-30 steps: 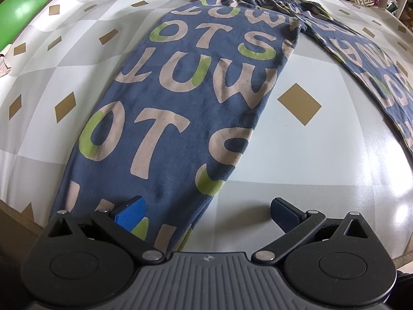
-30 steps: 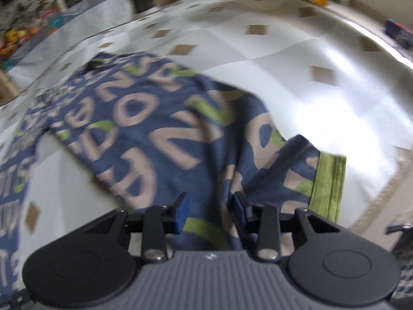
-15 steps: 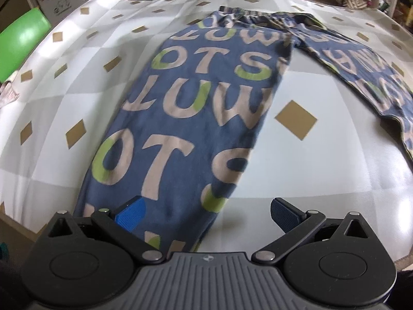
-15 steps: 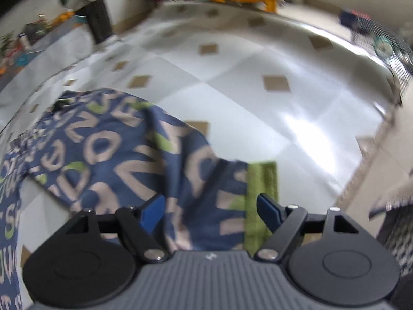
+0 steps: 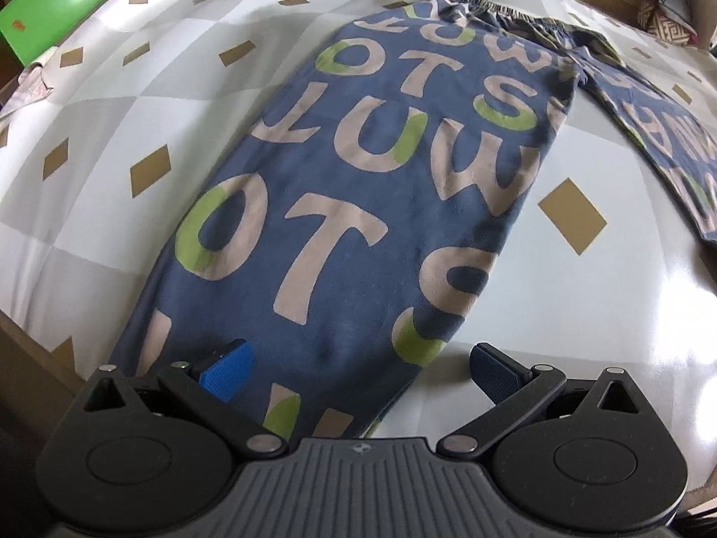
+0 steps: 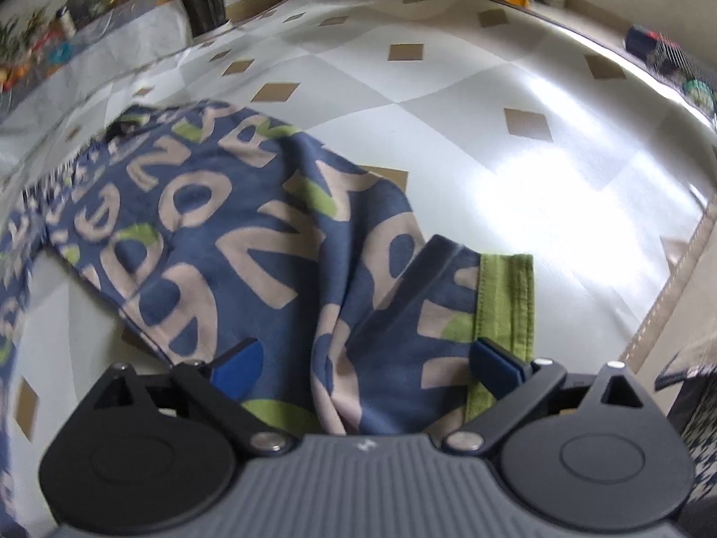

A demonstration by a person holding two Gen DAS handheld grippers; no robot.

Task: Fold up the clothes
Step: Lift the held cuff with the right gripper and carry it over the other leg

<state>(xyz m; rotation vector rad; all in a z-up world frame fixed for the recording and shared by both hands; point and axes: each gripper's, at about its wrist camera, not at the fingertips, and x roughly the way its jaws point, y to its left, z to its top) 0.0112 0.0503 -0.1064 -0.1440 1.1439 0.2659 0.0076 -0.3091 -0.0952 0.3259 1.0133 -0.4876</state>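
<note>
A wide table covered in a glossy white-and-grey checked cloth with tan diamonds point(image 5: 569, 215) carries the task's thing: a pair of dark blue cotton trousers printed with large beige and green letters point(image 5: 358, 206). They are spread out with the elastic waistband at the far side and the two legs running toward the person in a splayed V, presumably laid open so the legs can be brought together for the first fold.

The left leg lies smooth and flat, its lower end under the left gripper point(image 5: 358, 367), whose jaws stand spread wide above the cloth and pinch nothing, poised, it seems, to take the hem.

The right leg point(image 6: 224, 242) is rumpled, with ridges near its green-banded cuff point(image 6: 506, 296). The right gripper point(image 6: 363, 363) has just been opening; its blue pads stand wide on either side of the bunched fabric without pressing it, so the cuff looks released onto the table.
</note>
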